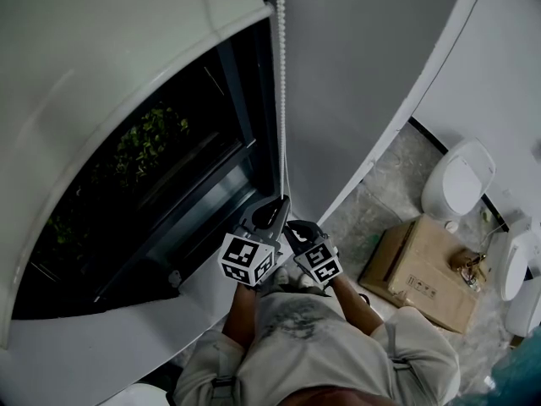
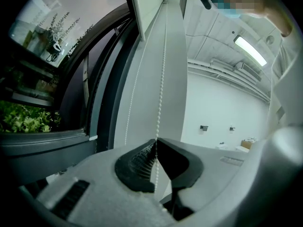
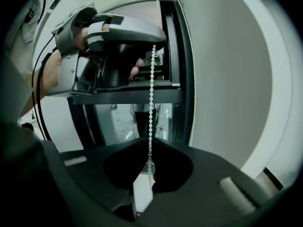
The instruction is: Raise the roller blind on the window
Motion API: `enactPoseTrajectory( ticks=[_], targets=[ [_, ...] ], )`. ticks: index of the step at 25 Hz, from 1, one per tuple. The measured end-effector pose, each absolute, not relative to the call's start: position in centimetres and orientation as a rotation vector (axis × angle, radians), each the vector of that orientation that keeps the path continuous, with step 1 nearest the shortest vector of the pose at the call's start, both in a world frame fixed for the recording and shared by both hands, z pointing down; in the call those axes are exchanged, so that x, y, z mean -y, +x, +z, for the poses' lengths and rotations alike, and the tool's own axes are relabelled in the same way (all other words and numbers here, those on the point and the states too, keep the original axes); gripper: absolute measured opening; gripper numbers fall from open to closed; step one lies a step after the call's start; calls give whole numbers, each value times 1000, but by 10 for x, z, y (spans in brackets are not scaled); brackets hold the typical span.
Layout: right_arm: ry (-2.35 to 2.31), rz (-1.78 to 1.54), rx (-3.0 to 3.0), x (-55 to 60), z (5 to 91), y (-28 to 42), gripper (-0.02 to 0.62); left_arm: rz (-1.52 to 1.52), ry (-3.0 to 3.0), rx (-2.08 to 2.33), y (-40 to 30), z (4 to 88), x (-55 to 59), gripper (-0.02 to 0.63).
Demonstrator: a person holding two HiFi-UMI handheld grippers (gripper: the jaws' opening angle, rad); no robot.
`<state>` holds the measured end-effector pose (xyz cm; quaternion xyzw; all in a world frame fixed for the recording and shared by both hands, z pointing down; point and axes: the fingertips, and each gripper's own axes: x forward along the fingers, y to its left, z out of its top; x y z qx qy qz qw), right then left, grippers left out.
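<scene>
White bead chain (image 1: 281, 100) is pinched in the left claw (image 1: 272, 216), right claw (image 1: 297, 229) clamped just below.

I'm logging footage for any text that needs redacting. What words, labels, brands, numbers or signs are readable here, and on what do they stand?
No text reads clearly in any view.
On the cardboard box: small dark printed marks on its side, too small to read.
On the left marker cube and the right marker cube: black-and-white square patterns only, no letters or numbers.
</scene>
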<state>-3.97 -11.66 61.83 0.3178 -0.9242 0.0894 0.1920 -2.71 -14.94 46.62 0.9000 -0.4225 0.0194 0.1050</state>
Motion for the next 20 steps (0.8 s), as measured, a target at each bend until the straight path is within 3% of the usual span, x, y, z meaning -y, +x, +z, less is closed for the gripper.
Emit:
enactPoseTrajectory(
  ticks=[20],
  targets=[
    [1073, -23, 2897, 126, 435, -16, 63, 66, 2659, 1283, -37, 467, 162, 20]
  ],
)
